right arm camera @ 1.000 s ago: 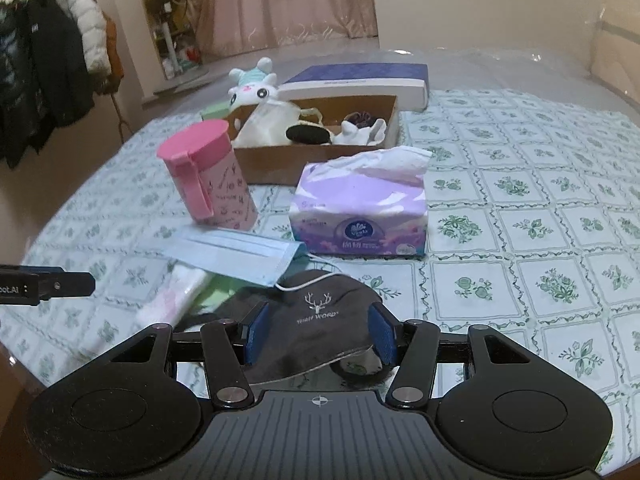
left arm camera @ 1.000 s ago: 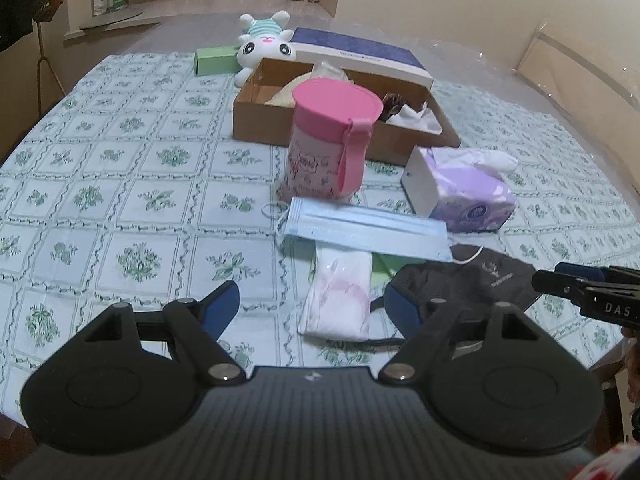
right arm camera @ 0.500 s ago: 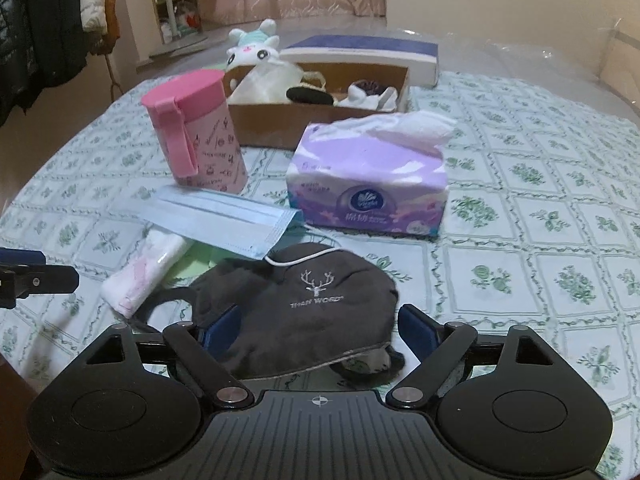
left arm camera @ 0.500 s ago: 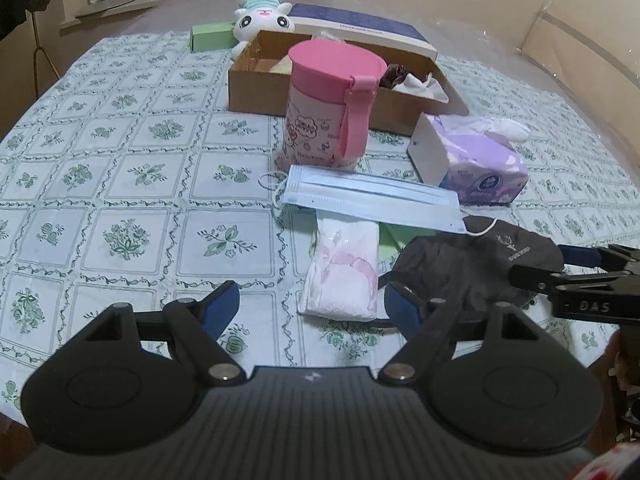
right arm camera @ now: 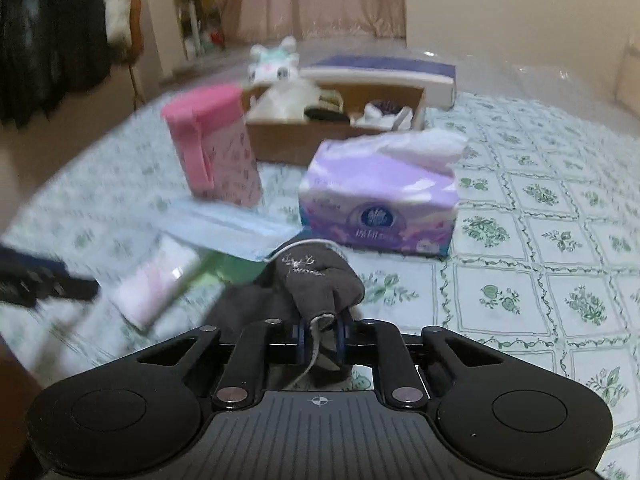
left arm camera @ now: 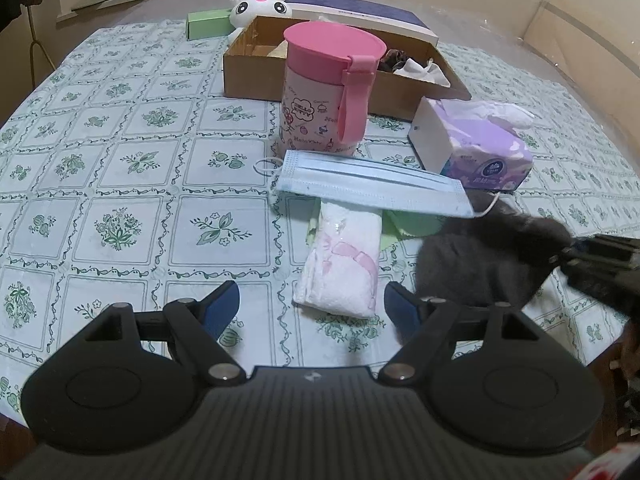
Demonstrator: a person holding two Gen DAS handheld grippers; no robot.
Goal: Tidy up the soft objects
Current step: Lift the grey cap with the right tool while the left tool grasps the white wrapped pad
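Note:
My right gripper (right arm camera: 322, 334) is shut on the near edge of the dark grey cloth mask (right arm camera: 316, 280), which bunches up off the table; the mask also shows blurred in the left wrist view (left arm camera: 484, 256). My left gripper (left arm camera: 312, 304) is open and empty, just short of a folded pink-and-white cloth (left arm camera: 344, 264). A blue surgical mask (left arm camera: 372, 188) lies across the cloth's far end. A brown cardboard box (left arm camera: 256, 76) holding several soft items stands behind a pink Hello Kitty cup (left arm camera: 328, 88).
A purple tissue pack (right arm camera: 380, 208) sits right of the cup. A white plush toy (left arm camera: 260, 4), a green box (left arm camera: 208, 24) and a navy box lid (left arm camera: 360, 12) are at the far side. The table's near edge lies under both grippers.
My right gripper closed from wide open onto the grey mask and lifted its edge. My left gripper moved forward toward the folded cloth and stayed open.

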